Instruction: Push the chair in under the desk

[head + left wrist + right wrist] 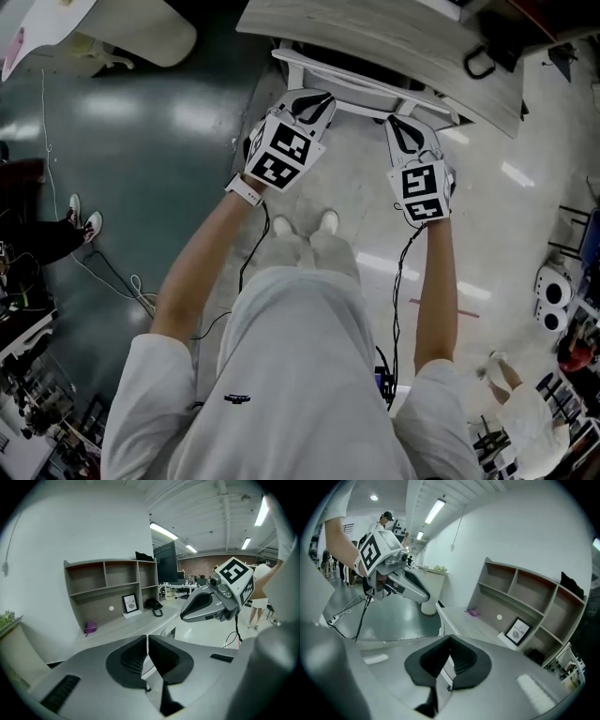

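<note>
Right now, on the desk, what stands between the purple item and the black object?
A framed picture, between the purple item and the black object; the left gripper view shows it.

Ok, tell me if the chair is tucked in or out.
In: only the chair back shows, at the desk edge; its seat is hidden underneath.

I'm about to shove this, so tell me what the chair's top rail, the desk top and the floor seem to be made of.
Chair's top rail: smooth, uniform white, perhaps painted wood or metal; can't tell which.
Desk top: pale grey streaky grain, matte, likely wood-look laminate.
Floor: hard, glossy coating, dark green here, mirroring the ceiling lights.
</note>
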A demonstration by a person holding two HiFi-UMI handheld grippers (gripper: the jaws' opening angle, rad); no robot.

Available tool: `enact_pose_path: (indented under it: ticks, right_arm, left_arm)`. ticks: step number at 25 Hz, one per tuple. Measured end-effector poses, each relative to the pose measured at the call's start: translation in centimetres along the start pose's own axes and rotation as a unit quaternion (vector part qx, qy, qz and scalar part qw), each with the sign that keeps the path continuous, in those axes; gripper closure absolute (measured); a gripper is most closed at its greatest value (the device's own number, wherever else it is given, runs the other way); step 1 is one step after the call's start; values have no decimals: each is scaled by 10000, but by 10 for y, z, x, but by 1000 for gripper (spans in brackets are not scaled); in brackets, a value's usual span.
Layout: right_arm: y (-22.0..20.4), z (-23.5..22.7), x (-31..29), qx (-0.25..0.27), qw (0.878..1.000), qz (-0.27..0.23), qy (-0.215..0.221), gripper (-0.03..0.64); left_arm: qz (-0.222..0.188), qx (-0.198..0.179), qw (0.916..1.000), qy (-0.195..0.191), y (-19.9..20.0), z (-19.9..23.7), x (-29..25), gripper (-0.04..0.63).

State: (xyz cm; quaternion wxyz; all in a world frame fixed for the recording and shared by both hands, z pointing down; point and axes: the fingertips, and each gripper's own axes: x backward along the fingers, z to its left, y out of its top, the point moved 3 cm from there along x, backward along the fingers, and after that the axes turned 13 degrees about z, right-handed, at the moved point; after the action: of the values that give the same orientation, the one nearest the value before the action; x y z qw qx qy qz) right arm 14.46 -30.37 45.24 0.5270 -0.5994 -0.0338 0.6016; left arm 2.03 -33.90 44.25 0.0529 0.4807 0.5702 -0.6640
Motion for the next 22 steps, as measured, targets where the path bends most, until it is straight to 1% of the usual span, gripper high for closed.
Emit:
enact_pose_path:
  ticks: [4,9,11,13,15,17,22]
  right_arm:
    - [8,20,41,-112,9996,-187,-195,604]
    - [12,50,94,-447,9965,-563,-420,604]
    - [8,66,111,-615,9953,-612,-433,604]
    - [2,81,127,-899,9933,-625,-378,604]
    - [-3,93,143,-1227,9893,-684,-399,604]
    - [-7,102,160,-1513,9835,-856,-509,604]
    - [-17,119,196,-2176,9659,-1213,-703,604]
  left_arm:
    - [-155,215,9996,33,-7,-20,38,588]
    - [-416,651,9970,68,-18,-43,92,589]
    - [-583,812,9949,104,-21,-51,115,589]
    - [-752,955,9925,167,-25,-57,138,589]
    - [-891,1059,9900,270,-31,-63,159,589]
    - [-990,1145,9879,335,-40,-70,176,589]
    - [-1180,1406,9828,220,-54,-97,208,589]
